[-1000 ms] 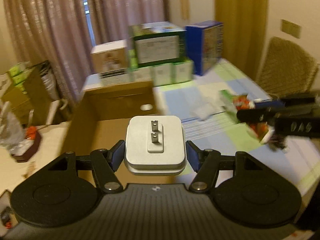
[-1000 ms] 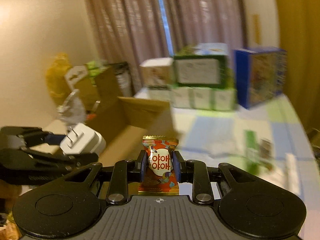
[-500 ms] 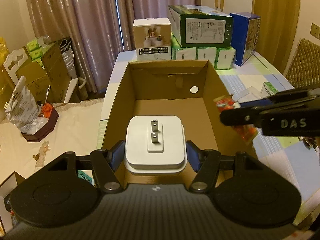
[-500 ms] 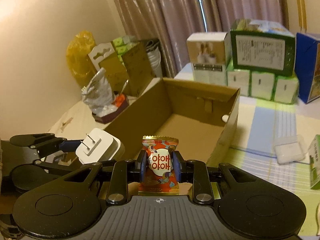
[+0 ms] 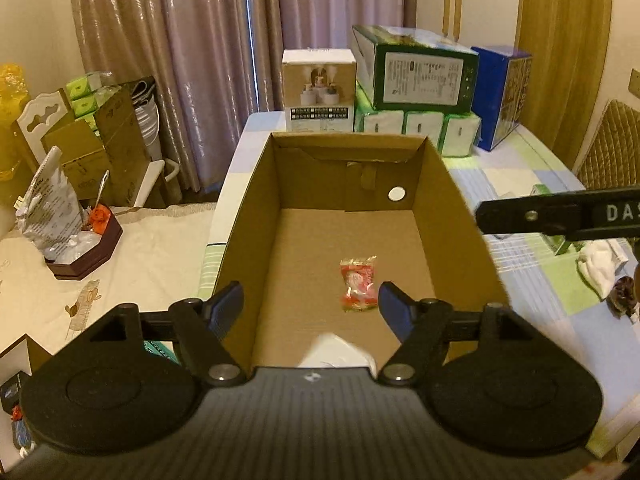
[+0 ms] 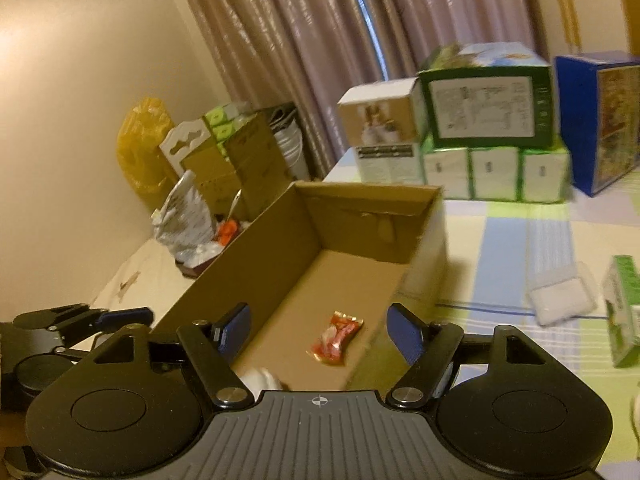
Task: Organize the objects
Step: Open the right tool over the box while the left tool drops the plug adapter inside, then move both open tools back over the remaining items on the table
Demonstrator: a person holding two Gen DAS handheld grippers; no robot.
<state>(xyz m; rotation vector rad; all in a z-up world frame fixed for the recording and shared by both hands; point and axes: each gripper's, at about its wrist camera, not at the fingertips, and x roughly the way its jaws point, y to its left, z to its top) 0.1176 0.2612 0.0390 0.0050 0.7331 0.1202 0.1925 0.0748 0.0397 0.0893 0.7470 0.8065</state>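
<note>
The open cardboard box [image 5: 256, 216] sits on the table [image 5: 540, 280] straight ahead of both tongs. The left tongs [image 5: 311, 304] and right tongs [image 6: 318, 328] are each spread wide, holding nothing. A blurred white charger [image 5: 340, 352] lies in the box just under the left tongs; the red candy [image 5: 359, 284] rests on the box floor between their tips.

Left wrist view: from just above the near end of the open cardboard box [image 5: 352, 216], looking steeply down its length toward the curtains [image 5: 224, 40], over its own spread left tool [image 5: 310, 306]. Right wrist view: from the box's [image 6: 320, 240] right near corner, close and low, facing diagonally left across it. Shared: box interior with the red candy wrapper [image 5: 359, 284] [image 6: 335, 338], stacked cartons [image 5: 416, 76] [image 6: 484, 100] beyond, each other's tool at frame edge.
</note>
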